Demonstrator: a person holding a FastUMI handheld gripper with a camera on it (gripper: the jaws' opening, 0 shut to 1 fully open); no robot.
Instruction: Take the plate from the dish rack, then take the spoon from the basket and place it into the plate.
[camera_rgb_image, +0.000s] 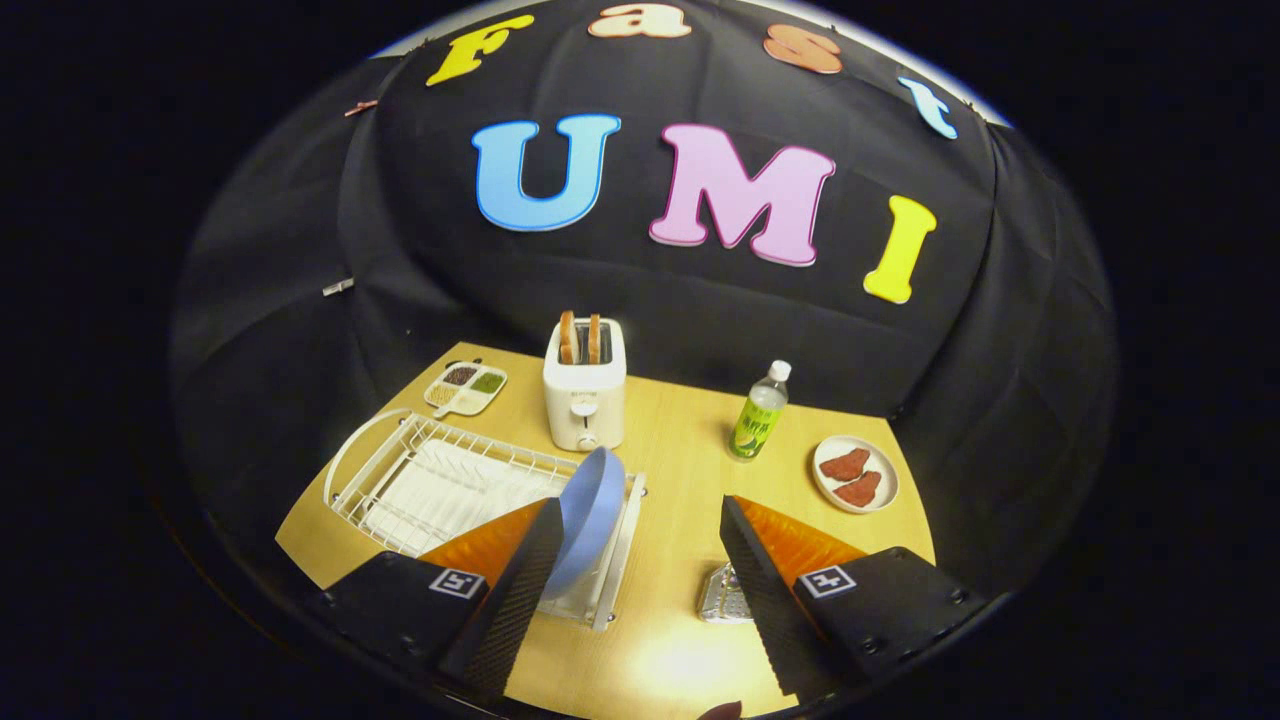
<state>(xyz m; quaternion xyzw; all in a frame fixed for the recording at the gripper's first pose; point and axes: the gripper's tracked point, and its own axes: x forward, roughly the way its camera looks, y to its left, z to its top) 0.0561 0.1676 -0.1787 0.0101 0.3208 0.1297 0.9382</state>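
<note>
Toward the left of the wooden desk (680, 470) lies the white wire dish rack (440, 480), and the pale blue round plate (590, 515) stands on edge at the rack's right end, leaning a little, its rim just beside the left fingertip (530, 560) of the hand-held gripper (637, 530). The fingers stand wide apart with nothing between them, so the plate lies ahead and slightly left of the gap, its face turned sideways and its thin edge toward the fingers; my judgement is that a small shift leftward would bring the rim between them. Behind the rack stand a white toaster (585, 395) holding toast and a small divided tray (465, 388). Bare desk stretches ahead of the gap, giving room to lift. Just beside the right finger sits a small metal mesh basket (722, 597), partly hidden; I cannot make out the spoon. Farther right stand a green-labelled bottle (758, 415) and a white dish of red pieces (855, 473), well apart from the rack.
</note>
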